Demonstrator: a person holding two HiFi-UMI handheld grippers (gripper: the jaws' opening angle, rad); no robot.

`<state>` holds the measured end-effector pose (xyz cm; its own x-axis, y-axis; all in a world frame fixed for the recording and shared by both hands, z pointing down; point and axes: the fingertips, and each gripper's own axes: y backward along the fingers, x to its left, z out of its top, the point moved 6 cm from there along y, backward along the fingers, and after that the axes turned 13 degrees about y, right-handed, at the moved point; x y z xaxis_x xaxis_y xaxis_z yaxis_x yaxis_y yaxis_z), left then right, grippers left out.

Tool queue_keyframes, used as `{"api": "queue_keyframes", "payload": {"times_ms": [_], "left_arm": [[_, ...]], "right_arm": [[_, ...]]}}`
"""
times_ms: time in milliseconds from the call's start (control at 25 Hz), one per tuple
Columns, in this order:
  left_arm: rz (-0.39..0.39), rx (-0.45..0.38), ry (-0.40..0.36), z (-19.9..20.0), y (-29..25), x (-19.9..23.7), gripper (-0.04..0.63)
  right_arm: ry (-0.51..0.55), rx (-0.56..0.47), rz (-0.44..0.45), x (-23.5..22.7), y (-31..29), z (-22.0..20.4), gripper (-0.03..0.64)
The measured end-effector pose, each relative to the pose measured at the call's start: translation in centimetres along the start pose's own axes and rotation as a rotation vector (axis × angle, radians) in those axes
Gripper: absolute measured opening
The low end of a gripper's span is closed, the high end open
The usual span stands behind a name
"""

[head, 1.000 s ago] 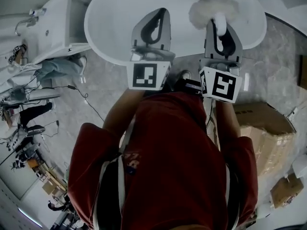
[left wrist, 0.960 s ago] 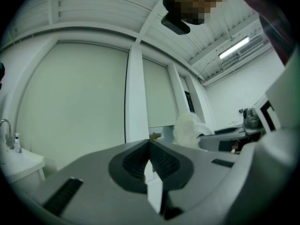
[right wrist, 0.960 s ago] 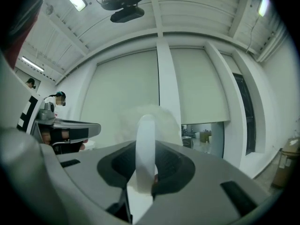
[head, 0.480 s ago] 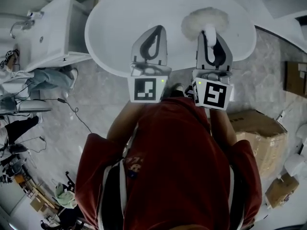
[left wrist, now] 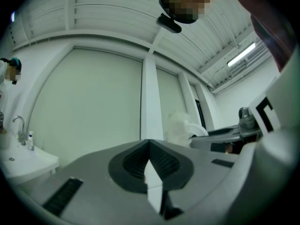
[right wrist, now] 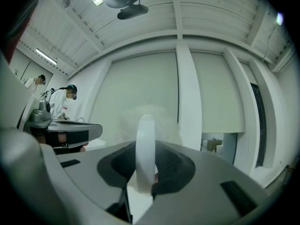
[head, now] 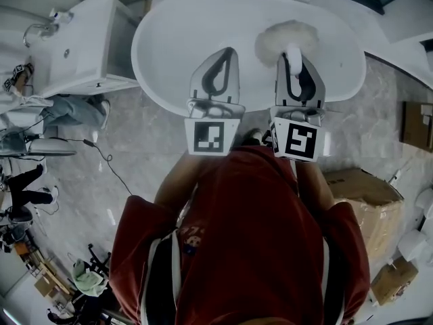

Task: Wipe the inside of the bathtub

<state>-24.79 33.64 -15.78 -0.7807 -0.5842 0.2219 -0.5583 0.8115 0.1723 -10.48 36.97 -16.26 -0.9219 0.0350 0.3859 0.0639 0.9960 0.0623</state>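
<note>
Item: white bathtub (head: 183, 26), ahead of both tools. My right tool (head: 293, 58): pinching the white handle of a fluffy duster (head: 286, 38), head over the basin. My left tool (head: 225, 54): pressed together, empty. I'd lower the head flush, then sweep overlapping strokes.

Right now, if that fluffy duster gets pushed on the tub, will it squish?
Probably: the fluffy duster head looks soft and wispy, so it should flatten. Its white handle, clamped in the right gripper, looks rigid.
</note>
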Motion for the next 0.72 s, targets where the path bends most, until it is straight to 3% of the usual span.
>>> {"api": "queue_keyframes", "payload": {"times_ms": [720], "left_arm": [[-0.041, 0.004, -0.004, 0.5, 1.1, -1.0, 0.015]], "right_arm": [[-0.029, 0.028, -0.028, 0.2, 1.5, -0.5, 0.095]]}}
